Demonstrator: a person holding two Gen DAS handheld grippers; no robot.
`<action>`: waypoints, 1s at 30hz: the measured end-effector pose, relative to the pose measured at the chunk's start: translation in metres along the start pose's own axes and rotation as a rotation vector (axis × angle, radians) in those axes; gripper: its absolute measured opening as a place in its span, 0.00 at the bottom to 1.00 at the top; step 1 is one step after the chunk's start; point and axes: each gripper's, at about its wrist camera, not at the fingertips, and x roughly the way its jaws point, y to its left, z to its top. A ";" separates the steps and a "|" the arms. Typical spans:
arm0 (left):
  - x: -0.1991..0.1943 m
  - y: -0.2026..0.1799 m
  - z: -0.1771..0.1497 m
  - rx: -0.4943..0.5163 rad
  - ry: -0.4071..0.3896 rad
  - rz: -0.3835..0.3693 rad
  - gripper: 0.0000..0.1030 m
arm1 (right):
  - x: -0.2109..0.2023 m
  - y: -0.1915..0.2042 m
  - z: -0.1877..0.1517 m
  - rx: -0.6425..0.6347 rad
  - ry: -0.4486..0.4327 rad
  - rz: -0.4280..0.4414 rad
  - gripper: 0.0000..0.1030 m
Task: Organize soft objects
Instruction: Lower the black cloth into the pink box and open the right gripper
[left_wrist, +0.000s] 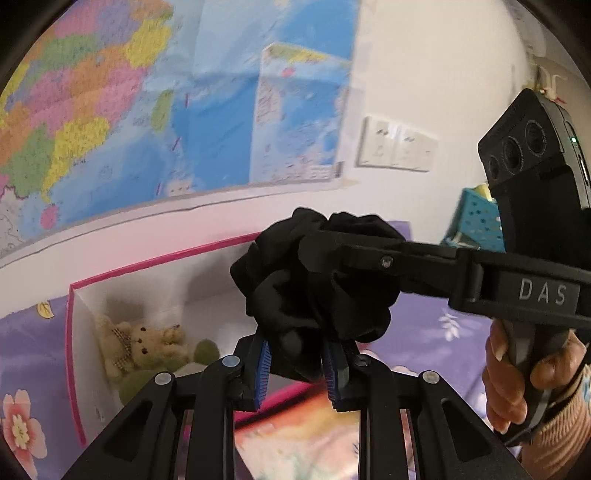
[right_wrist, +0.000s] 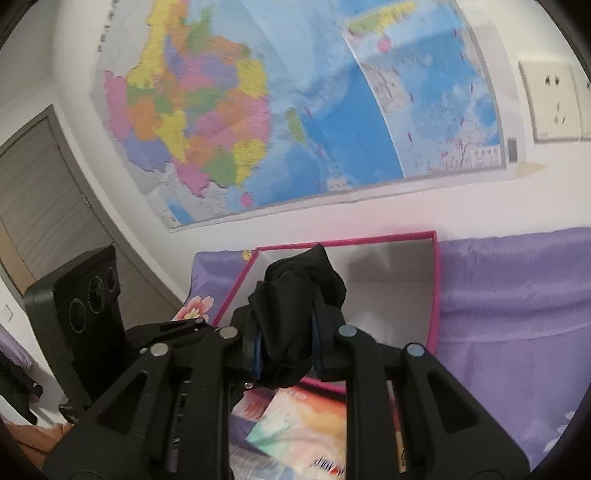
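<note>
A black cloth bundle (left_wrist: 317, 280) hangs in the air above the pink-rimmed box (left_wrist: 147, 264). My left gripper (left_wrist: 297, 373) is shut on its lower end. My right gripper (right_wrist: 286, 341) is shut on the same black cloth (right_wrist: 299, 280); it reaches in from the right in the left wrist view (left_wrist: 332, 243). Inside the box lie a beige teddy bear (left_wrist: 142, 343) and green soft balls (left_wrist: 205, 350). The box (right_wrist: 436, 280) sits on a purple floral cover.
A coloured wall map (right_wrist: 280, 110) and wall sockets (right_wrist: 550, 101) are behind the box. A teal perforated basket (left_wrist: 480, 221) stands at the right. A colourful printed sheet (right_wrist: 306, 428) lies below the grippers. A door (right_wrist: 40, 199) is at the left.
</note>
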 end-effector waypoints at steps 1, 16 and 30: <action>0.008 0.002 0.001 -0.004 0.013 0.020 0.23 | 0.006 -0.006 0.000 0.012 0.008 -0.010 0.21; 0.019 0.001 -0.001 -0.026 0.045 0.121 0.57 | 0.032 -0.040 -0.019 -0.033 0.077 -0.264 0.41; -0.060 -0.018 -0.024 0.000 -0.051 -0.106 0.57 | -0.043 -0.018 -0.046 -0.019 0.039 -0.149 0.41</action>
